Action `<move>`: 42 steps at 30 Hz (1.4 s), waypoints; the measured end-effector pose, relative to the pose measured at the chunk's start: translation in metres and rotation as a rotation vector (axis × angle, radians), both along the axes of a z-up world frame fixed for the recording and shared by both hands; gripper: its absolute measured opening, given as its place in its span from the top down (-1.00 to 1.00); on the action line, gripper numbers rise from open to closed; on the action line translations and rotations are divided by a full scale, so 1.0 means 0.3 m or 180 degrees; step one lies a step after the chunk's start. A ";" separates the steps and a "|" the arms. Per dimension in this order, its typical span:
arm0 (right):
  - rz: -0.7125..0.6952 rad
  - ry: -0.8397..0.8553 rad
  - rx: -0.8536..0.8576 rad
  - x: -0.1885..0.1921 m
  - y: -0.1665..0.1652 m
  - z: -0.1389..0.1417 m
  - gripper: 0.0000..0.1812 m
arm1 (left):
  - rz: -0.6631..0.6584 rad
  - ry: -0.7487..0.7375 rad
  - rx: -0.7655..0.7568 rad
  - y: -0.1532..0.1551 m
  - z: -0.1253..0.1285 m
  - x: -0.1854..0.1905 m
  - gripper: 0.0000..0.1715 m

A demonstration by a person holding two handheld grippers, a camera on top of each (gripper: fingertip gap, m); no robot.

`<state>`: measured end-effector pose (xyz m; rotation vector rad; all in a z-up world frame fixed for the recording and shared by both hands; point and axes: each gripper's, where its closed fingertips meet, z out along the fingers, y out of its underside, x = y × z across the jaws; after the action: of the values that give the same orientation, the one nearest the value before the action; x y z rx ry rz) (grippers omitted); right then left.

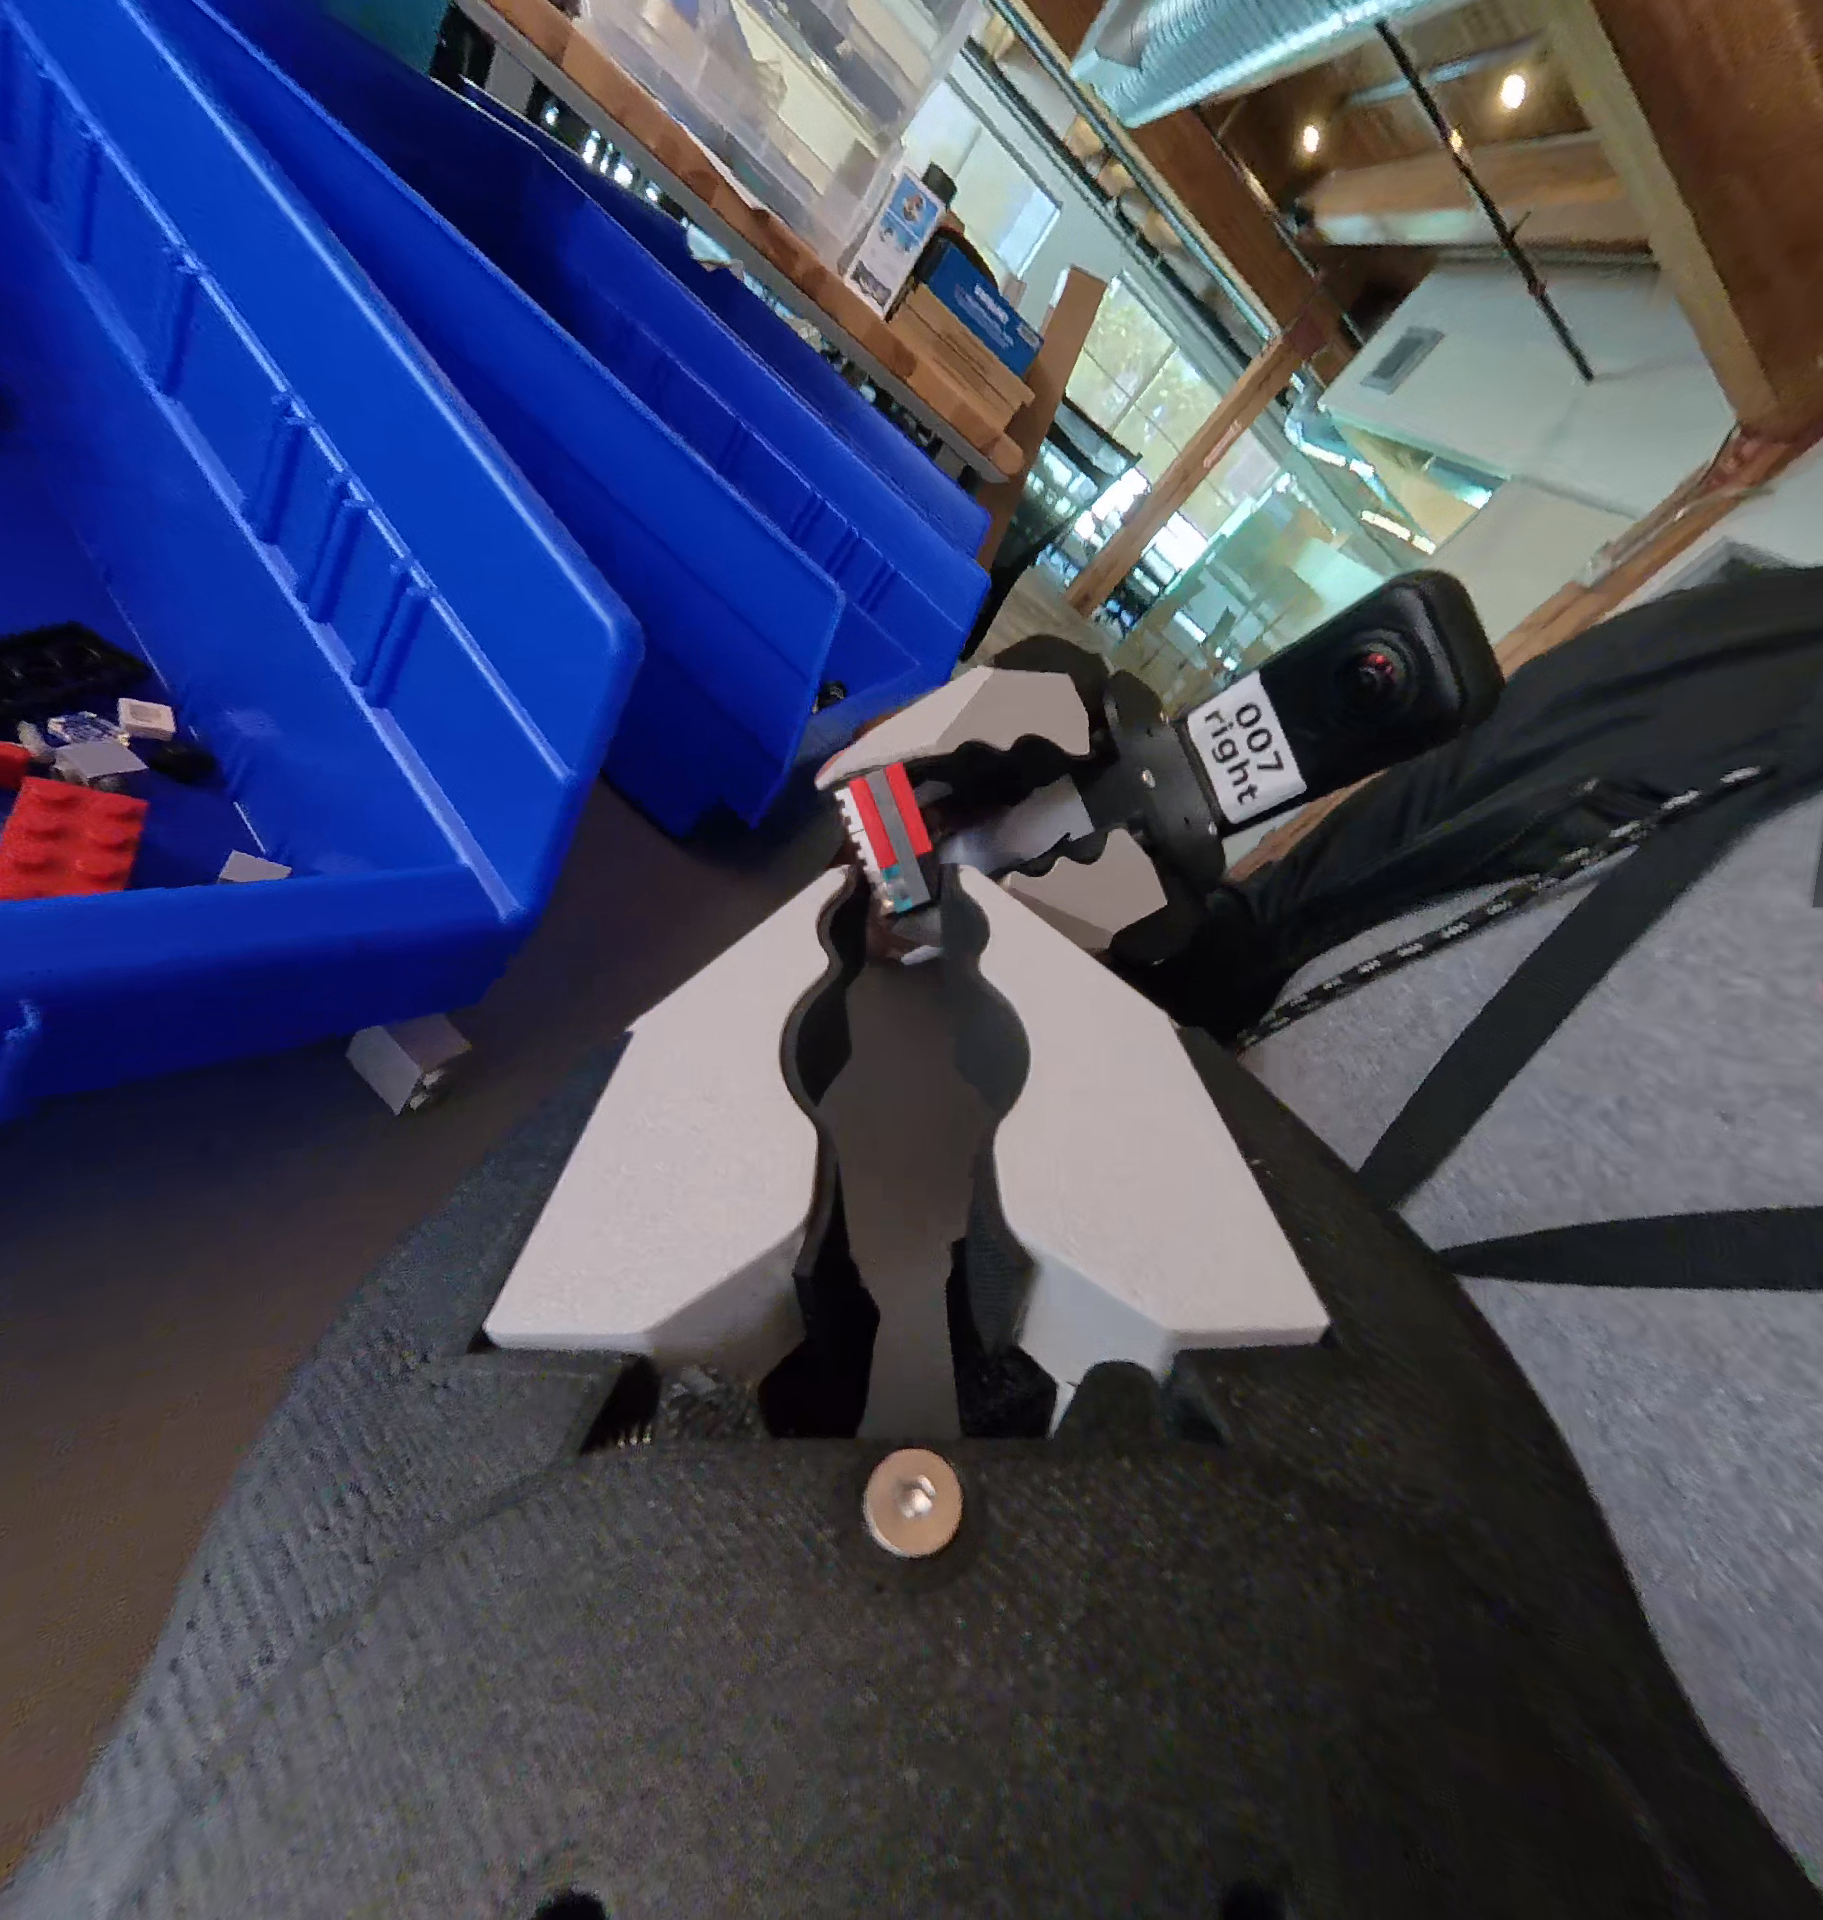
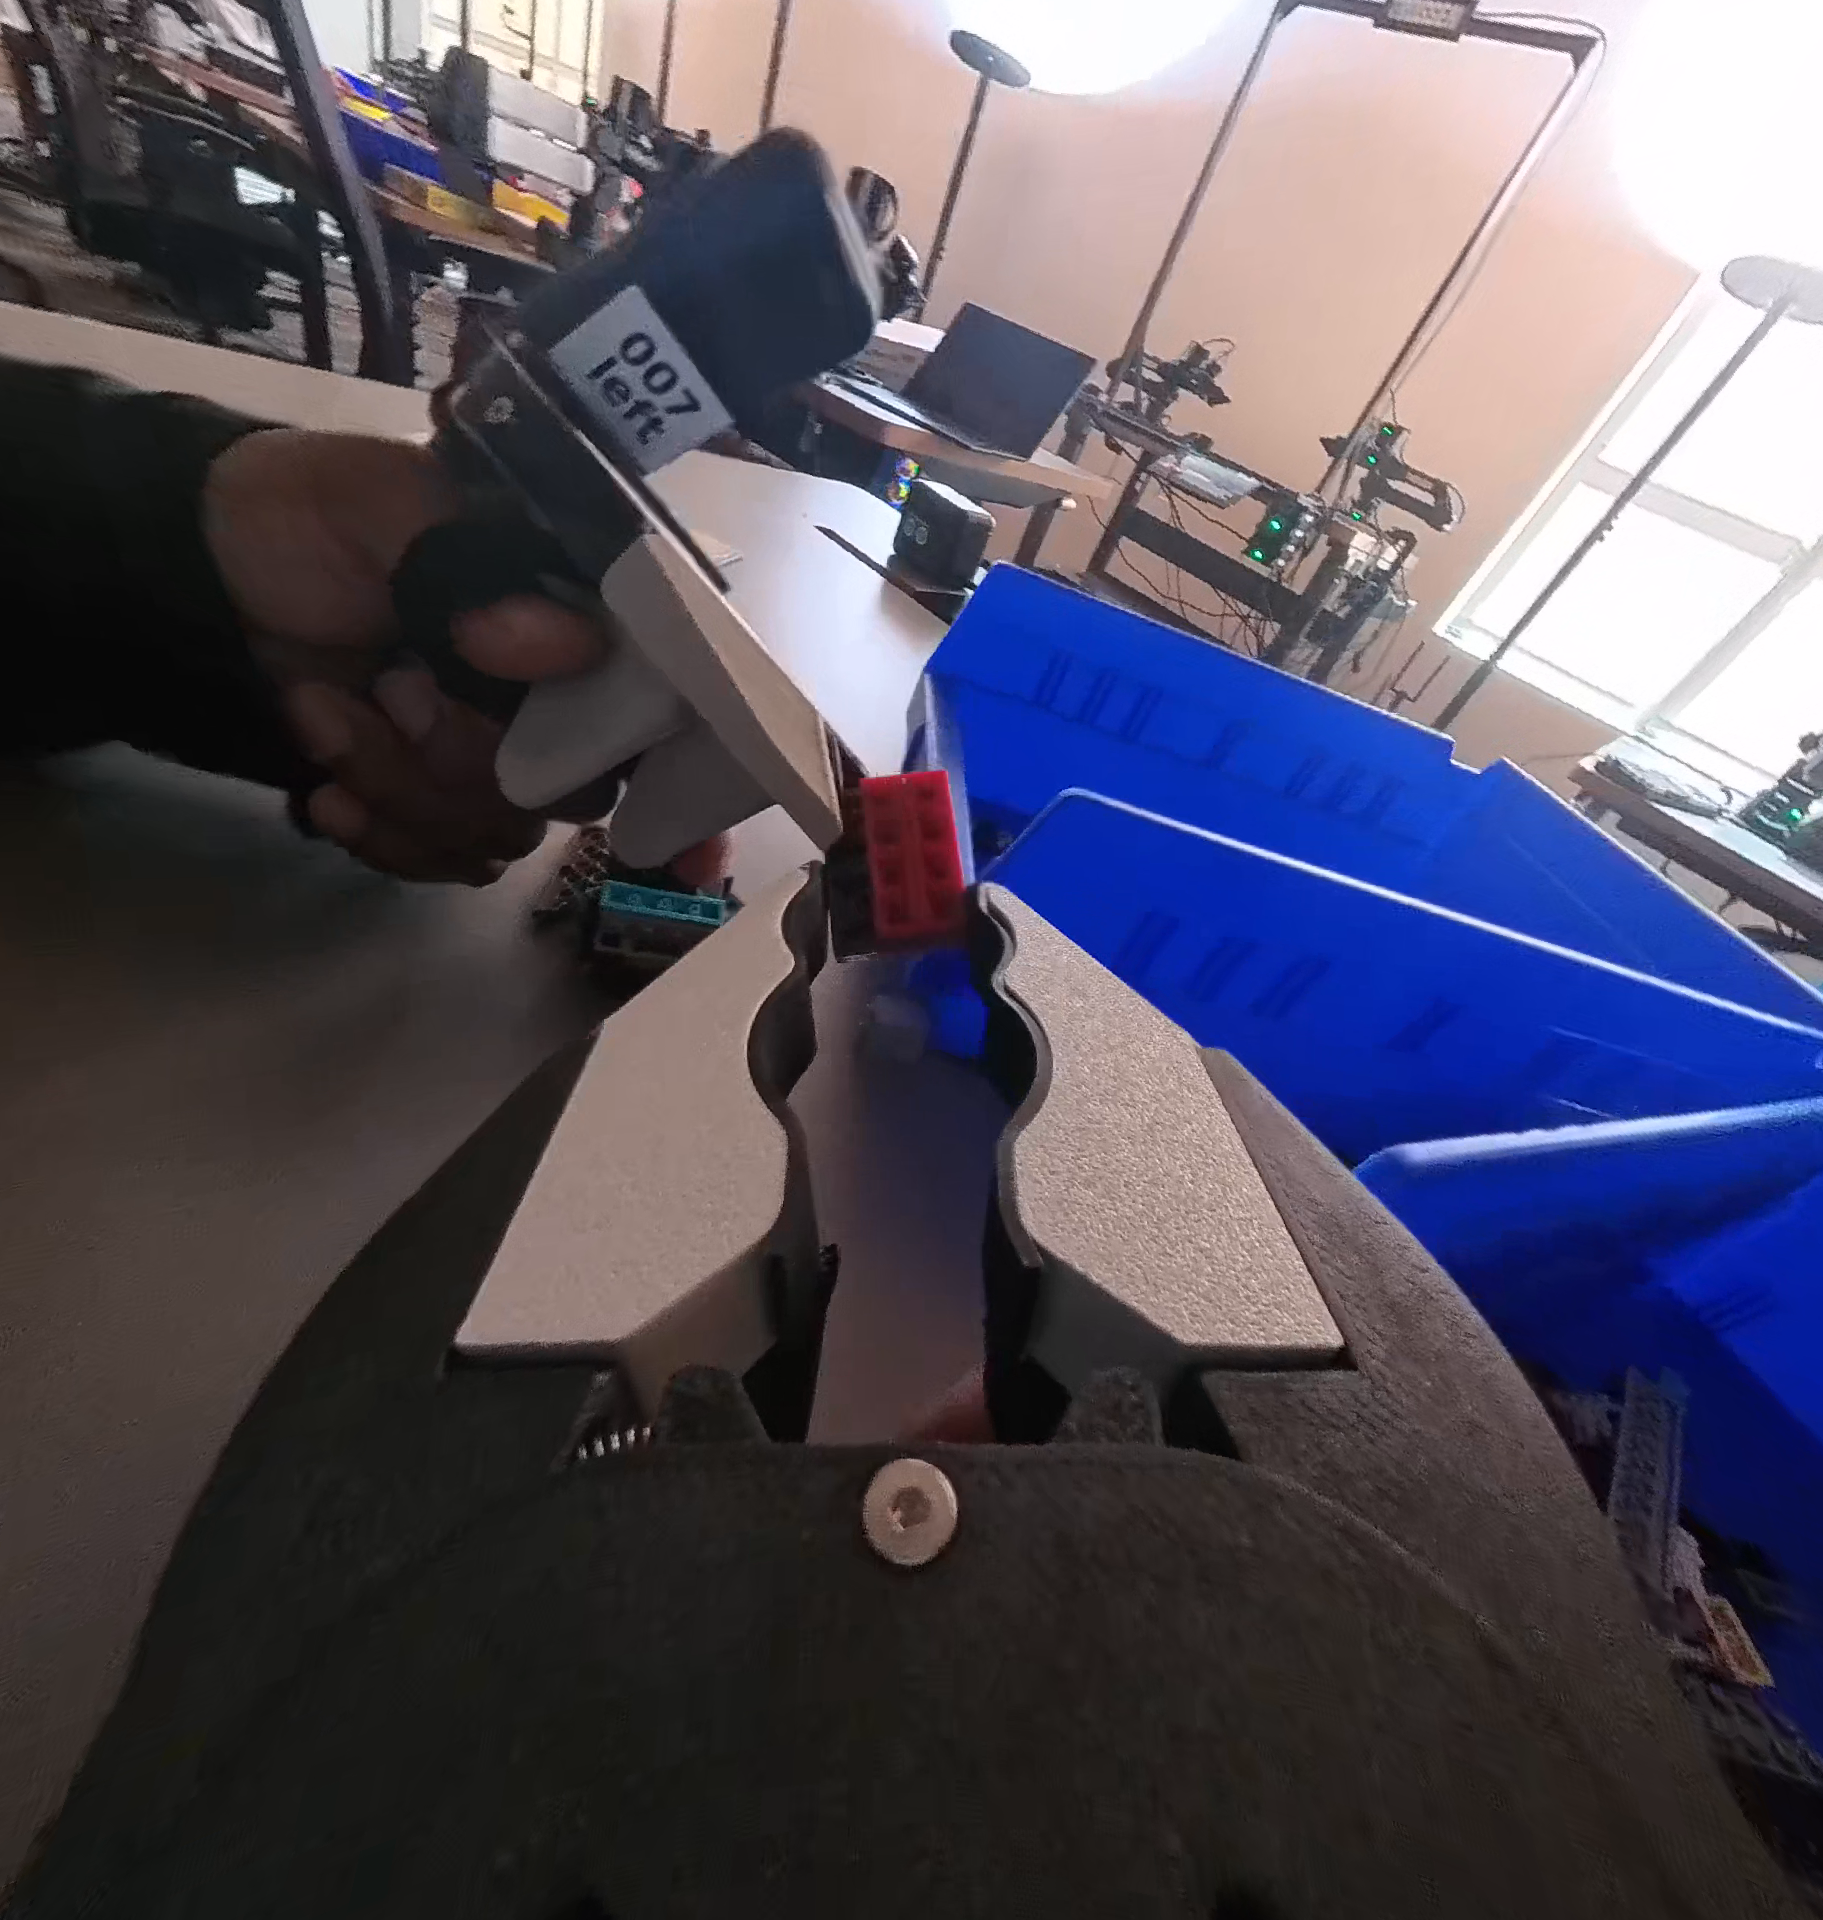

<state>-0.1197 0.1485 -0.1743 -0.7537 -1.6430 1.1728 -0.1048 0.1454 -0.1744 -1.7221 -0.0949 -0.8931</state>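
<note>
Both grippers are meeting over the tabletop (image 1: 211, 1299) beside the blue bins (image 1: 387, 582). The left gripper (image 1: 891, 914) and the right gripper (image 2: 902, 914) are each pinching the same small brick stack (image 1: 886, 831), red, grey and teal, from opposite ends. A grey brick (image 1: 408, 1060) is lying on the tabletop at the nearest bin's corner. Loose bricks (image 1: 60, 836) are sitting inside that bin.

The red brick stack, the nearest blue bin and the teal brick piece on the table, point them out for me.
red brick stack (image 2: 912, 873), right wrist view, on its red face.
blue bin (image 1: 387, 914), left wrist view, on its near front wall.
teal brick piece (image 2: 658, 906), right wrist view, on its studded top.
</note>
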 end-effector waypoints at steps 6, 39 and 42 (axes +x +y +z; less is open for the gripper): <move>-0.0297 -0.0085 -0.0209 -0.028 0.027 0.006 0.71 | 0.0170 -0.0449 0.0058 0.017 0.011 -0.028 0.81; -0.0259 0.0061 -0.0112 0.007 0.006 0.013 0.71 | 0.0336 -0.0466 0.0314 0.014 0.047 -0.044 0.87; -0.0204 0.0070 -0.0036 0.011 -0.007 0.008 0.78 | 0.0373 -0.0519 0.0333 0.010 0.054 -0.061 0.88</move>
<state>-0.1163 0.1463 -0.1718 -0.7922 -1.5839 1.1419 -0.1232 0.1484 -0.1583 -1.5293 -0.2508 -0.9341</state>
